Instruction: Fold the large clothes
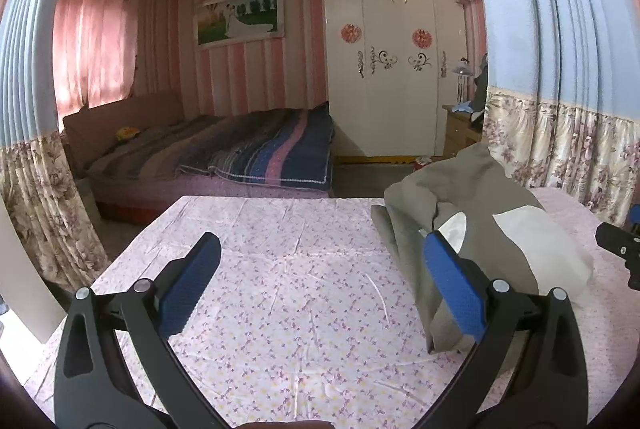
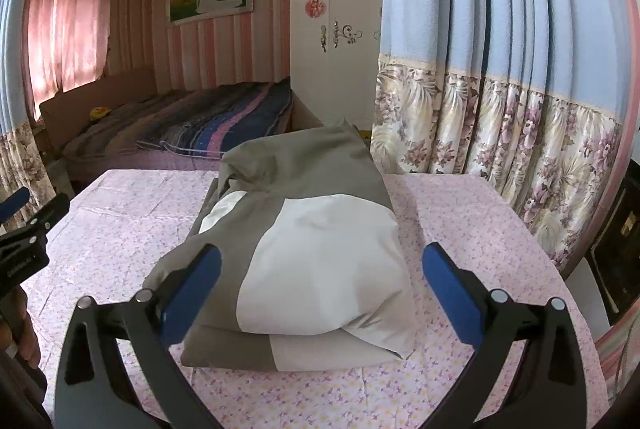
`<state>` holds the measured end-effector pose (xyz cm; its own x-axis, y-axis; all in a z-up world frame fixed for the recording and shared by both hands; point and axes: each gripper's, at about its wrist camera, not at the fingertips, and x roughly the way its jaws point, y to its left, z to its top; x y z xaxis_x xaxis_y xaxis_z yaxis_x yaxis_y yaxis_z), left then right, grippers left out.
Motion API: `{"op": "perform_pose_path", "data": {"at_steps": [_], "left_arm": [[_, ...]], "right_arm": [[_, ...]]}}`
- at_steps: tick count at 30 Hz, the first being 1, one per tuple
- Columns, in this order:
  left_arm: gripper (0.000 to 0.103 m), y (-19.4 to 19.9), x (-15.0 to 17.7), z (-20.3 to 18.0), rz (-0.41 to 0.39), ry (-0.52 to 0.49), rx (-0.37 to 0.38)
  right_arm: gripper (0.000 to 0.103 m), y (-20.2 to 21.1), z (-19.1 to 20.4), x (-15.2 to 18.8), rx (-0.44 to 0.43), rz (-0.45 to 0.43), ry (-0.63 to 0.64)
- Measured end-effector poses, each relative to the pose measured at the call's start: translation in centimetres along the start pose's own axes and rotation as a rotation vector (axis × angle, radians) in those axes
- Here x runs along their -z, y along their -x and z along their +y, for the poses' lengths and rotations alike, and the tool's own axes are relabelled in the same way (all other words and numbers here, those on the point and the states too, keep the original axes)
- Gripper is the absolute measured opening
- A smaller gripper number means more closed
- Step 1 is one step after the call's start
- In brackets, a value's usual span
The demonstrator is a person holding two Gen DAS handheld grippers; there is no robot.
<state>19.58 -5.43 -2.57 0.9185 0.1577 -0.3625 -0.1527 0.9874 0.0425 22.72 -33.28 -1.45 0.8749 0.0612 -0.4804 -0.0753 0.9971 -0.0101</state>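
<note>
The folded garment (image 2: 304, 253) is looking like smooth matt cloth, grey and white. The bench cover (image 1: 288, 309) is showing thin creased cotton with a flower print. Each gripper, left (image 1: 322, 293) and right (image 2: 322, 293), is showing matt black plastic arms, dotted blue rubber pads (image 2: 192, 297) and shiny metal rivets (image 2: 498, 295). The wardrobe (image 1: 392, 69) is shining glossy white.

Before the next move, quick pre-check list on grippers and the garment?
1. Left gripper open, holding nothing: ok.
2. Right gripper open, holding nothing: ok.
3. Grey and white garment lying on the flowered tablecloth, not hanging off the edge: ok.
4. Garment folded into a compact stack: ok, though the far grey part bulges up.
5. Whether another fold is needed: cannot tell.
6. Cloth in front of the left gripper free of other items: ok.
</note>
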Motion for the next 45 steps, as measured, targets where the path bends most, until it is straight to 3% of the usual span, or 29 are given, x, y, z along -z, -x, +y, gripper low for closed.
{"op": "perform_pose_path", "data": {"at_steps": [10,45], "left_arm": [[0.100,-0.81,0.25,-0.37,0.050,-0.002,0.001],[0.100,-0.57,0.28,-0.37,0.044,0.006,-0.004]], "right_arm": [[0.101,-0.04,-0.38,-0.07,0.011,-0.006,-0.013],[0.101,0.00,-0.73,-0.05,0.020,-0.006,-0.011]]}}
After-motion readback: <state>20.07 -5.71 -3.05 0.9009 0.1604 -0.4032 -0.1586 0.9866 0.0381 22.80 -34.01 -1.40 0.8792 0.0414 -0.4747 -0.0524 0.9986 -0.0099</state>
